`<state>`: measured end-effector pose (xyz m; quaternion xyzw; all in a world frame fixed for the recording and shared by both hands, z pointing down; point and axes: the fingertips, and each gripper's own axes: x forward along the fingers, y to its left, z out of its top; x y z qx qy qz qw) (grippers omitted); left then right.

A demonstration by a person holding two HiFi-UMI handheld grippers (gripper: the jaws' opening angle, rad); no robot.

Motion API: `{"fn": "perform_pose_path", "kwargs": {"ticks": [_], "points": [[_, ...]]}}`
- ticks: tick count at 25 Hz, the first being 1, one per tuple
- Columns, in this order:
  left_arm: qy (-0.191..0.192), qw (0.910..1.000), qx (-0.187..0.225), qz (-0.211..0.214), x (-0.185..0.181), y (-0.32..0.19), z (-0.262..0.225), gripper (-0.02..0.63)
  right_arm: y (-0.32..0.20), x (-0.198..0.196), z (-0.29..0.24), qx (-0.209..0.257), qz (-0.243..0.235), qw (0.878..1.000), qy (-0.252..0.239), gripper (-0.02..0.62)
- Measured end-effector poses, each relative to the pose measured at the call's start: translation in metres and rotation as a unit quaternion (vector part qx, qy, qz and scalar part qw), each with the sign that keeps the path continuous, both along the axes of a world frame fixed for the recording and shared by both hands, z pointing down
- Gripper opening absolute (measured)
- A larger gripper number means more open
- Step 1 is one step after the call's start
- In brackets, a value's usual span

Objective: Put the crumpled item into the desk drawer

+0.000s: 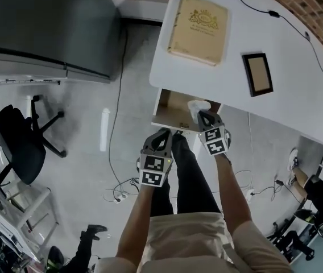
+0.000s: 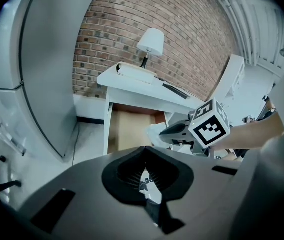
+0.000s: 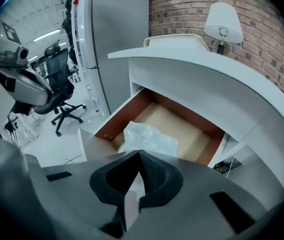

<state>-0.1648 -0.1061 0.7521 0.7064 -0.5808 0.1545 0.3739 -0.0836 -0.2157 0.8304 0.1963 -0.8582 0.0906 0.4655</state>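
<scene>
Crumpled item [image 3: 149,139], white and translucent: pinched by its near edge in your right gripper [image 3: 138,155], bulk sticking out past jaw tips over open desk drawer [image 3: 182,126]. Your left gripper [image 2: 144,151]: jaws together, nothing between, held just beside drawer front. Book [image 1: 198,30] and picture frame [image 1: 257,74] lie on desk [image 1: 298,90].

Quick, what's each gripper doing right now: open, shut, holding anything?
Left gripper: shut, nothing between its jaws.
Right gripper: shut on the crumpled plastic, above the open drawer.
</scene>
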Motion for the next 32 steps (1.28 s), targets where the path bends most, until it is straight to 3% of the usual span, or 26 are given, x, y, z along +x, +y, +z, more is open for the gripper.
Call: {"fn": "perform_pose_path", "kwargs": {"ticks": [14, 20, 25, 32], "points": [[0.019, 0.9967, -0.036, -0.07, -0.02, 0.02, 0.025, 0.015, -0.011, -0.025, 0.07, -0.027, -0.075, 0.995, 0.062, 0.025], [0.021, 0.9948, -0.029, -0.096, -0.027, 0.01, 0.026, 0.015, -0.018, -0.032, 0.097, -0.032, -0.098, 0.991, 0.087, 0.025], [0.02, 0.9932, -0.027, -0.111, -0.027, 0.012, 0.025, 0.015, -0.02, -0.044, 0.107, -0.022, -0.115, 0.989, 0.092, 0.026], [0.022, 0.9924, -0.031, -0.117, -0.025, 0.012, 0.025, 0.015, -0.017, -0.05, 0.104, -0.044, -0.126, 0.987, 0.091, 0.057]]}}
